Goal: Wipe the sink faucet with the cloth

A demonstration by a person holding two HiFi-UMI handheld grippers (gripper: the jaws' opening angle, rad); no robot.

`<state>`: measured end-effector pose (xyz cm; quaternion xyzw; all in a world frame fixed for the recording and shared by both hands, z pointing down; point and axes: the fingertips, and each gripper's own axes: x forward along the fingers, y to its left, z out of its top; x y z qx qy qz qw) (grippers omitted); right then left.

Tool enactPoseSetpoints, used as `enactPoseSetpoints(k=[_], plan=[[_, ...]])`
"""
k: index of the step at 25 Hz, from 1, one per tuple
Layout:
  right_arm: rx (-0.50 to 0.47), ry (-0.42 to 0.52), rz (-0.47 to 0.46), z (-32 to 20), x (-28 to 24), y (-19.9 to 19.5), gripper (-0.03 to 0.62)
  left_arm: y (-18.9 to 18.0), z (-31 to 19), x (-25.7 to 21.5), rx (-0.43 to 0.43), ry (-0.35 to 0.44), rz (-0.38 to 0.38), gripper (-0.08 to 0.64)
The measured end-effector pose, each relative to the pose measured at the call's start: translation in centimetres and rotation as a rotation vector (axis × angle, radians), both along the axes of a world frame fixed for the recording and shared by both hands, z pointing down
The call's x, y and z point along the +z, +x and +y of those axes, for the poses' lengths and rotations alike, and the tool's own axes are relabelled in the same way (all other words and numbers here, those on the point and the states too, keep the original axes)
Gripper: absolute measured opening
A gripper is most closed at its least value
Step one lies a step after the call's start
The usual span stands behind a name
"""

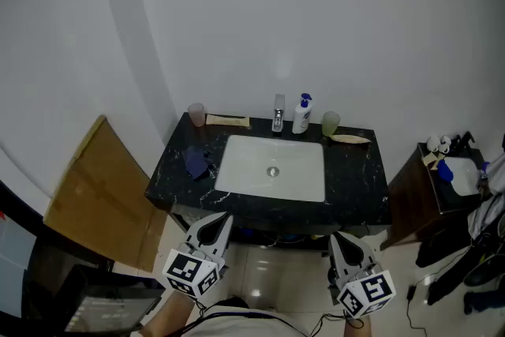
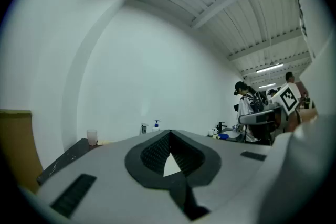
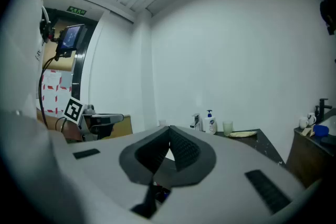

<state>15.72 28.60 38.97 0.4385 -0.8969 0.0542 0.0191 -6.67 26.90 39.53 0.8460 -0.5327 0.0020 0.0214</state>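
While both claws hover short of the near edge, we list the scene as follows.

Left claw point(image 1: 222, 219): jaws pressed together, nothing between them, pointing level toward the back wall point(image 1: 316, 12).

Right claw point(image 1: 338, 241): jaws likewise closed and empty, same heading.

Cloth point(image 1: 196, 162): dark blue, crumpled into a lump with no clear long axis. It lies on the left part of the surface point(image 1: 359, 174), just beside the sink point(image 1: 237, 158) and apart from both claws. It sits ahead of the left claw and slightly to its left. We judge the left claw the nearer of the two; it would have to open before taking the cloth.

Faucet point(image 1: 278, 115): upright, centred at the back rim of the sink, beyond the cloth and to its right. Nothing touches it.

Surface: black stone with pale veins around a white sink. Along the back stand a pink cup point(image 1: 196, 114), a soap bottle point(image 1: 302, 115) just beside the faucet, and a green cup point(image 1: 331, 123).

Room: plain white wall; a cardboard sheet point(image 1: 102, 177) leans at the left; a dark side cabinet point(image 1: 414, 197) with clutter on top stands at the right.
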Motion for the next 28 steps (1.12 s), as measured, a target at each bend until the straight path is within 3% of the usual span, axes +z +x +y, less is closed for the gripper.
enactPoseSetpoints(k=[7,17,23,28], plan=[[-0.018,-0.006,-0.001,-3.4,1.2,-0.2,0.006,0.3,-2.9,1.3,-0.017,-0.010,0.004,0.000],[0.039,0.007,0.026,-16.5,1.2,-4.3,0.006,-0.4,-16.8,2.2,0.056,-0.011,-0.022,0.000],[0.039,0.011,0.039,-24.8,1.1,-8.7,0.006,-3.1,-24.8,1.4,0.102,-0.004,0.000,0.000],[-0.108,0.038,0.046,-30.7,1.5,-16.2,0.006,-7.7,-29.1,1.8,0.025,-0.024,0.007,0.001]])
